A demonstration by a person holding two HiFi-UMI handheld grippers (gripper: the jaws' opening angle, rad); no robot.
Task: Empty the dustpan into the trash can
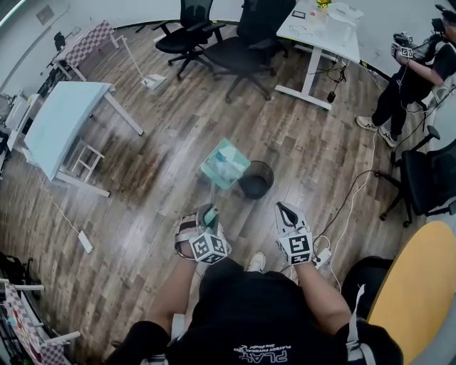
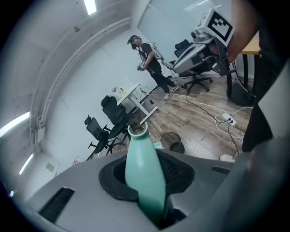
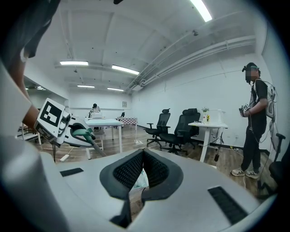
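left gripper (image 1: 209, 213) clamps the teal handle of a long-handled dustpan (image 1: 225, 164); its pan hangs tilted over the rim of the black trash can (image 1: 256, 179). right gripper (image 1: 286, 211): jaws closed together, empty. white print on the black shirt (image 1: 260, 352) is too small to read.

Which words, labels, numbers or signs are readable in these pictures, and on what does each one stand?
"PLA": large white letters on the person's black shirt; the next letter and the small line of print beside them are too blurred to read.
Wall sign: too small to read.
Left gripper and right gripper: square black-and-white marker patterns only, no letters or numbers.
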